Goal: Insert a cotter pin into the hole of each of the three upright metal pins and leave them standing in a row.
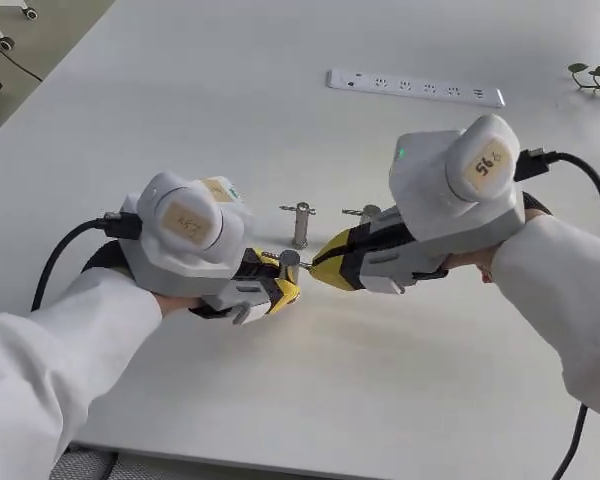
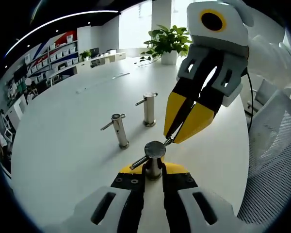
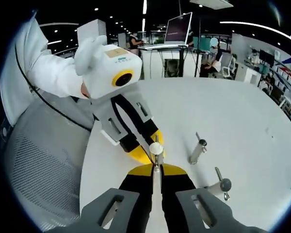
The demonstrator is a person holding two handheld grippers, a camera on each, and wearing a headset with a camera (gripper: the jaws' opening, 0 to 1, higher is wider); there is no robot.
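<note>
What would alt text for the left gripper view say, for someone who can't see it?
The left gripper clamps an upright metal pin while the right gripper, at upper right, pinches the cotter pin passing through it. Two more pins with cotter pins stand behind on a white table.

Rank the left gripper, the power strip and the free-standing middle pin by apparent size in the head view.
Largest: left gripper, though it sits nearest the camera, which inflates it.
Next: power strip, lying farther back.
Smallest: middle pin.
</note>
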